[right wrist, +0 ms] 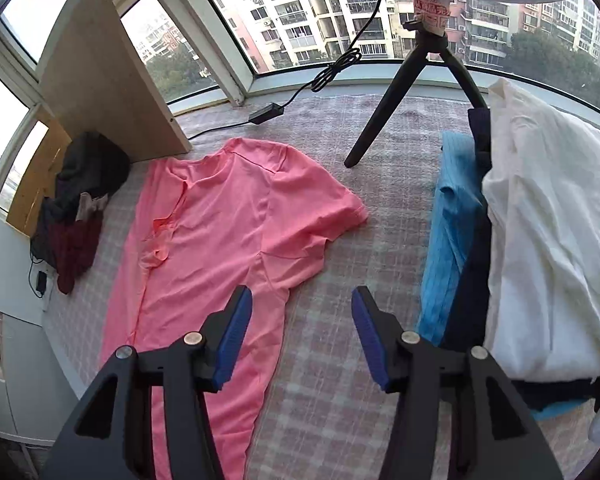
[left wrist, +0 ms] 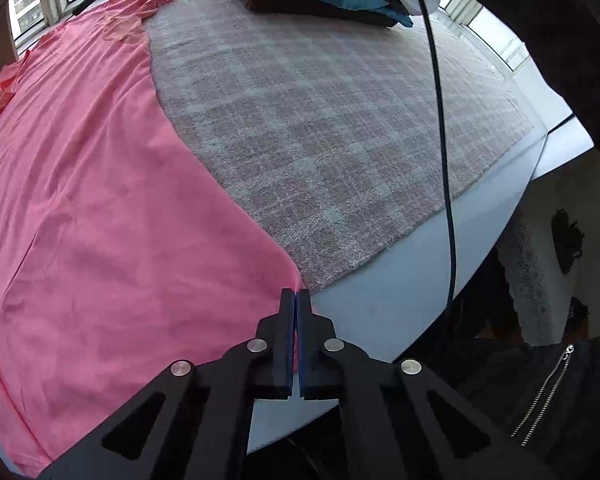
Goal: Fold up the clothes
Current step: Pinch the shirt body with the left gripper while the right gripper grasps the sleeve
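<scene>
- Blanket (right wrist: pixel 340 380), plaid, pinkish-grey, covers most of the work surface in both views; white table edge (left wrist: pixel 400 300) shows along its near side in left wrist view.
- Pink shirt (right wrist: pixel 228 232) lies spread flat on blanket, folded lengthwise, collar toward the window, one short sleeve sticking out to the right; hem end runs toward the near edge. In left wrist view it fills the left half of frame.
- Pile of clothes (right wrist: pixel 540 240) at right side of blanket: white garment on top, dark one and blue one under it, well apart from pink shirt.
- Dark clothes heap (right wrist: pixel 80 208) off the far left, by a wooden board (right wrist: pixel 100 92) leaning near the window.
- Black tripod (right wrist: pixel 412 92) stands on blanket btwn shirt and pile; cable w/ adapter (right wrist: pixel 266 113) lies behind the shirt.
- Right gripper (right wrist: pixel 302 336): jaws apart, about mid width, nothing btwn them; hangs over blanket just right of shirt's lower part, left finger over shirt edge.
- Left gripper (left wrist: pixel 296 320): jaws pressed together, pinching the pink shirt's corner at the near table edge.
- Black jacket w/ zipper (left wrist: pixel 548 392) of the person, lower right in left wrist view.
</scene>
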Demonstrator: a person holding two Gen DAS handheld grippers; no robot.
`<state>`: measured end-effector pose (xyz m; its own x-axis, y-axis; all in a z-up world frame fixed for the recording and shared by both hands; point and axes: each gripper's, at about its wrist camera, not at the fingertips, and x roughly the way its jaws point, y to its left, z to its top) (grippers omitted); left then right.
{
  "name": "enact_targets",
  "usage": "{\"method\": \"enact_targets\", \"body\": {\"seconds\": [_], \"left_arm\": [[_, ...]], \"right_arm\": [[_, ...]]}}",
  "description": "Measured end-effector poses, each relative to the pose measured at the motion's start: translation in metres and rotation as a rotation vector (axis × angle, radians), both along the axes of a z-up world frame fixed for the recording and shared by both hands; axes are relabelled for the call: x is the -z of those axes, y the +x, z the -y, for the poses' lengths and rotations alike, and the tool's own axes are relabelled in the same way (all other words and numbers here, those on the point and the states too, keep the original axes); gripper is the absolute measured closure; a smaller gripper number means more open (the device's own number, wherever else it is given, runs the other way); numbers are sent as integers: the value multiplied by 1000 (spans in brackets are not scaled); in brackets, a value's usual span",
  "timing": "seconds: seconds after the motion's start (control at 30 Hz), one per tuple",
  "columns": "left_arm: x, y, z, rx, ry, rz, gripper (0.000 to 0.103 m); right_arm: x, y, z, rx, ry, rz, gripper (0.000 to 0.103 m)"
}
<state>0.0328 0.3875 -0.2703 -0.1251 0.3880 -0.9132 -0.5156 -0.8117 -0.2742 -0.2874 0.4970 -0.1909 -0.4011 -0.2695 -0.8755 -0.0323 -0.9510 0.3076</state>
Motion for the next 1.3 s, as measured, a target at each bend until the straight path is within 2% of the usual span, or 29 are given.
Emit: {"method": "enact_targets", "body": {"seconds": [0.17, 0.27, 0.33, 0.43, 0.5, 0.53, 0.57, 0.67, 0.73, 0.83, 1.03, 1.1, 1.3], "left_arm": [[-20, -10, 36, -100, 69, 0, 103], [-26, -16, 50, -139, 100, 8, 103], [-26, -21, 56, -149, 102, 12, 103], [-24, -21, 52, -140, 114, 20, 103], [-21, -20, 49, -134, 119, 20, 103], [-22, -19, 50, -134, 128, 21, 103], [-22, -18, 52, -135, 139, 22, 103], [-26, -16, 63, -152, 158, 11, 103], [-28, -14, 72, -172, 174, 9, 103], [-30, -9, 92, -222, 206, 8, 103], [-25, 7, 142, -375, 232, 18, 103], [-18, 13, 159, -429, 247, 38, 103], [3, 27, 185, -526, 240, 66, 103]], "right_arm": [[54, -46, 7, 31, -2, 92, 52], [81, -57, 14, 42, -19, 151, 52], [88, -57, 18, 43, -35, 152, 50], [87, -56, 22, 37, -49, 127, 53], [90, -57, 25, 31, -68, 136, 70], [92, -58, 26, 21, -77, 150, 95], [93, -59, 27, 21, -88, 159, 98], [89, -59, 28, 41, -81, 152, 98], [77, -60, 30, 59, -94, 126, 98], [53, -64, 50, 27, -75, 81, 98], [17, -78, 140, -126, 49, 17, 98], [16, -79, 168, -159, 91, 14, 98], [43, -101, 223, -194, 160, 62, 98]]}}
